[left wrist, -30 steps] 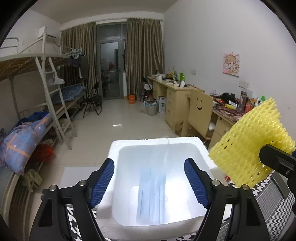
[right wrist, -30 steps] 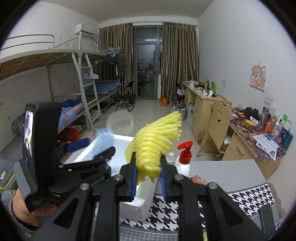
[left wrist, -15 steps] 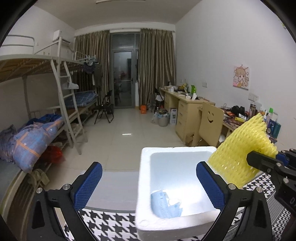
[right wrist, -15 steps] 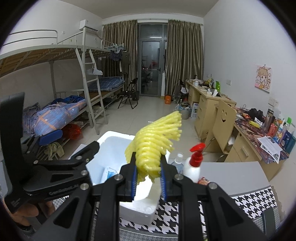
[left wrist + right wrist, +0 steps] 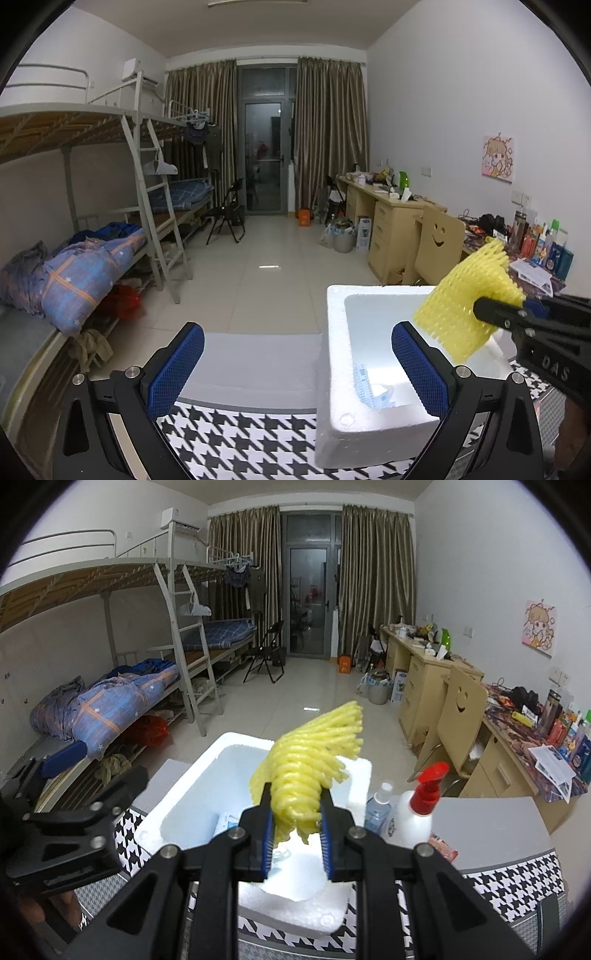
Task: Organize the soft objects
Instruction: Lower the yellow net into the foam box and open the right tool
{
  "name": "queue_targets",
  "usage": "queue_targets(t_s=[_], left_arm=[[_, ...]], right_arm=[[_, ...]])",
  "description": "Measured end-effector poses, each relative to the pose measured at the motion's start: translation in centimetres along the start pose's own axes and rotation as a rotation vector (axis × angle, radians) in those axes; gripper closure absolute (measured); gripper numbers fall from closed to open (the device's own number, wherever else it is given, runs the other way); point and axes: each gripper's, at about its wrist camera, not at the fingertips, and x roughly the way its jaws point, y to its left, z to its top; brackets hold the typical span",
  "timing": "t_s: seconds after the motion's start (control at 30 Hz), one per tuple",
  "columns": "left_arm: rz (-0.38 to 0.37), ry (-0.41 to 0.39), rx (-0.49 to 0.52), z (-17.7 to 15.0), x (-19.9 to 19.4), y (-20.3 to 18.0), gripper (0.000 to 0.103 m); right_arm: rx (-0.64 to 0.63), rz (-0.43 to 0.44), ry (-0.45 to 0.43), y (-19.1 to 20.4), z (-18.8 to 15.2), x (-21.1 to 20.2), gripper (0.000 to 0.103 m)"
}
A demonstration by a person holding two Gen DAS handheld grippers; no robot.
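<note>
A white foam box (image 5: 334,373) (image 5: 177,797) stands on the houndstooth cloth with a light blue face mask (image 5: 371,386) (image 5: 226,821) lying inside. My right gripper (image 5: 297,836) is shut on a yellow foam net sleeve (image 5: 310,766) (image 5: 465,314) and holds it over the box's near right rim. My left gripper (image 5: 297,363) is open and empty, to the left of the box, its right finger in front of the box's interior. It also shows at the left of the right wrist view (image 5: 74,797).
A white spray bottle with a red trigger (image 5: 415,808) and a clear bottle (image 5: 378,806) stand just right of the box. A grey table surface (image 5: 255,363) lies behind the cloth. Bunk beds are at the left, desks and a chair at the right.
My left gripper has moved left and back, away from the box, staying open. The right gripper has brought the yellow sleeve further over the box.
</note>
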Motion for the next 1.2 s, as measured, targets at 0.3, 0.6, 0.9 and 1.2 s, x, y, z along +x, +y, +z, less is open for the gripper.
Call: queue_targets(t_s=[0.3,0.6,0.9,1.2], left_arm=[[0.009,-0.007,-0.003,-0.4,-0.1,0.9,0.001],[0.004,0.009,-0.017,-0.8,0.4,1.2,0.001],[-0.009,-0.003,-0.016,-0.7,-0.4,0.7,0.001],[-0.024,-0.016,-0.001,-0.7,-2.5,-0.5,0.001]], right_arm=[[-0.012,0.026,0.049,0.5,0.1,0.9,0.053],[-0.024,0.014,0.066,0.7,-0.1,1.1,0.033],[-0.004,0.014,0.051,0.1,-0.3,-0.3,0.033],[-0.015,0.011,-0.019,0.3,-1.0,-3.7,0.02]])
